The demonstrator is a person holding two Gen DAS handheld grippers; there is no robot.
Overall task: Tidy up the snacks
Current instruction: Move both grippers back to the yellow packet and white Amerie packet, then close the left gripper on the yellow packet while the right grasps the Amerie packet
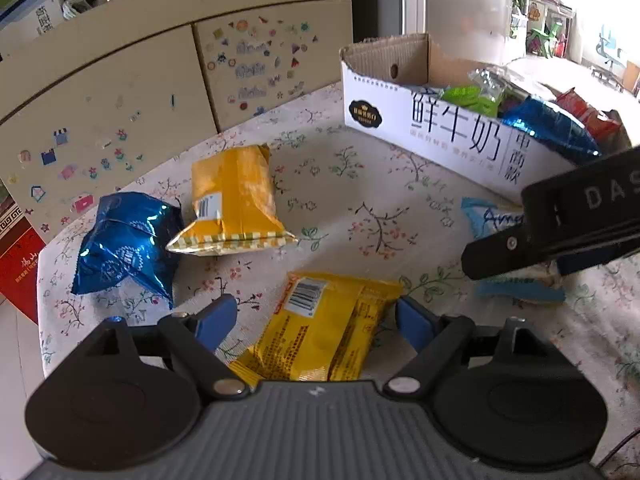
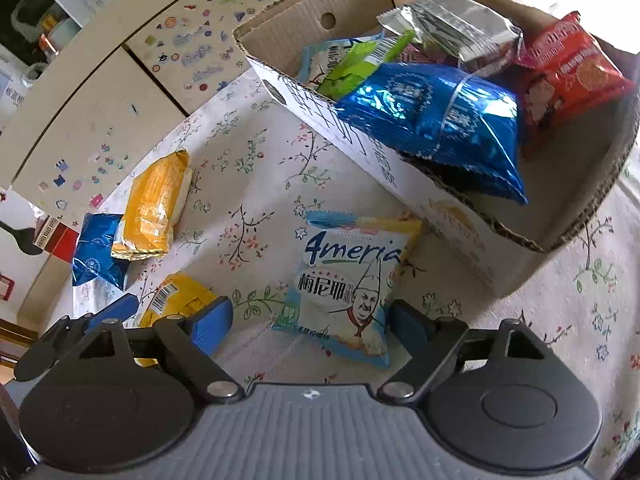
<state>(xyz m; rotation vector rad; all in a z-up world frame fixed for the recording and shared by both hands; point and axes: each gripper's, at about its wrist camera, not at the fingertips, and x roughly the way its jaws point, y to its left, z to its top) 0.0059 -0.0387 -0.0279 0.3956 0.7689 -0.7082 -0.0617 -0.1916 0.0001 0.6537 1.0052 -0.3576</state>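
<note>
Both claws were held open over the desk [image 1: 360,184]: the left claw [image 1: 316,320] astride a yellow packet [image 1: 320,336], the right claw [image 2: 310,320] astride a pale-blue packet [image 2: 348,280]. Light, crinkly wrappers seemed best pinched across the middle.

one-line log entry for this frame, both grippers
left gripper: open over yellow pack | right gripper: open over pale-blue pack | box: part filled

Box [image 2: 400,184]: far right of my table [image 2: 560,320], snack packs inside.
Chef packet [image 2: 344,288]: just before the box, between my right fingers.
Barcode packet [image 1: 320,332]: between my left fingers.
Two packets [image 1: 232,200]: side by side, far left edge.
</note>
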